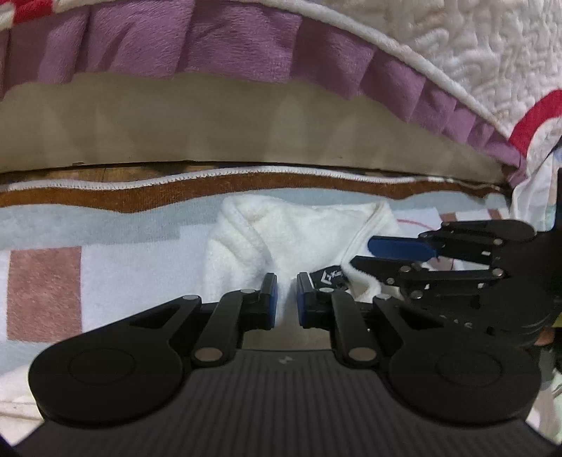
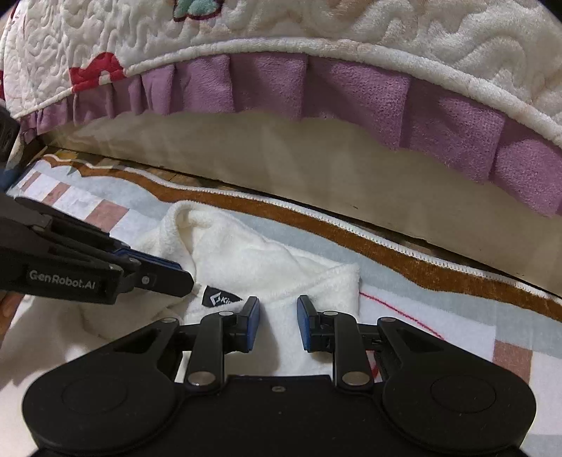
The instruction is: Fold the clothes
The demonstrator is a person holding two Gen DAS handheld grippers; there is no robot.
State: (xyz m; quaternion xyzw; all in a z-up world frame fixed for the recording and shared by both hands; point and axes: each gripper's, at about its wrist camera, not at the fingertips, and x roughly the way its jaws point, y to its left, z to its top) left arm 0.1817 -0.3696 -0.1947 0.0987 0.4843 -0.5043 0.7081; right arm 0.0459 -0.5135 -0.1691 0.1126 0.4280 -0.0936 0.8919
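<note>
White fleece garment (image 1: 281, 239) lying on patterned mat (image 1: 105, 232) on the floor, just in front of the bed base (image 1: 210, 123). Hood or collar end bunched toward the bed; black label (image 2: 219, 297) visible at the neck. No containers in view.

Left gripper (image 1: 287, 298): blue pads (image 1: 272, 298) nearly together, a narrow ridge of white fleece between them; pinched on the garment as far as visible. In the right wrist view, same gripper (image 2: 182, 277) entering from the left edge, tips over the fleece beside the label.

Right gripper (image 2: 278, 321): jaws partly apart, white fleece between the pads (image 2: 254, 321); pad contact with the cloth not confirmable. In the left wrist view, this gripper (image 1: 365, 251) seen side-on at right, tips at the garment's hemmed edge.

Quilted bedspread (image 2: 316, 31) with purple pleated frill (image 2: 351, 91) overhanging the bed base. Mat edged in a brown border (image 1: 175, 193) with white stitching, pink squares (image 1: 44, 291) on pale ground.
</note>
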